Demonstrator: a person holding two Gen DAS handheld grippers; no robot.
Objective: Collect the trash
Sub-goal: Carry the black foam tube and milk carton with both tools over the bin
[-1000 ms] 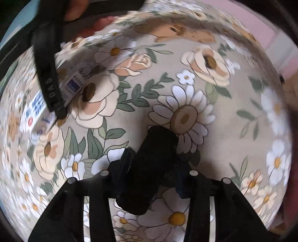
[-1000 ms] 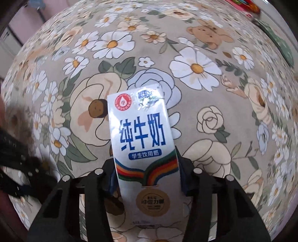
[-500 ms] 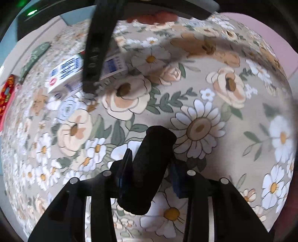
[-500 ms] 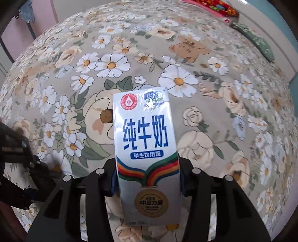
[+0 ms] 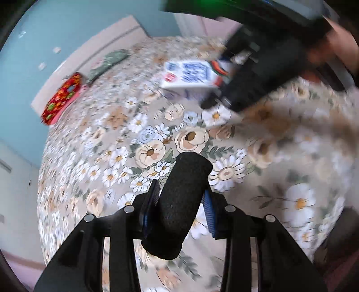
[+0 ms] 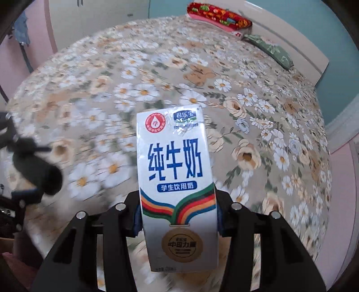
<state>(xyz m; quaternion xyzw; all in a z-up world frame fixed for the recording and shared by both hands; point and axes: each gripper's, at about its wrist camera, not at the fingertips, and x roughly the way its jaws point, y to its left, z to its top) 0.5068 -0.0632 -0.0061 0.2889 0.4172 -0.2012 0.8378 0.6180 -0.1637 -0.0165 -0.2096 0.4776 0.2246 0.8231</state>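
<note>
A black foam cylinder (image 5: pixel 179 202) sits clamped between the blue pads of my left gripper (image 5: pixel 180 197), lifted well above the flowered bedspread (image 5: pixel 125 143). My right gripper (image 6: pixel 177 213) is shut on a white milk carton (image 6: pixel 175 170) with blue characters and a rainbow band, also held up over the bed. From the left wrist view the carton (image 5: pixel 188 75) shows at the top, gripped by the right gripper (image 5: pixel 226 89) with a hand behind it. In the right wrist view the foam cylinder (image 6: pixel 38 173) and left gripper appear blurred at the left edge.
The bed is covered by a beige floral sheet (image 6: pixel 269 125). A red patterned pillow (image 6: pixel 219 18) and a green folded cloth (image 6: pixel 271 49) lie by the headboard. Teal wall behind, pale cupboards (image 6: pixel 101 13) and pink walls to the sides.
Both grippers have risen away from the bedspread with their loads still held; the bed now looks smaller and the room's walls, pillow and headboard have come into view.
</note>
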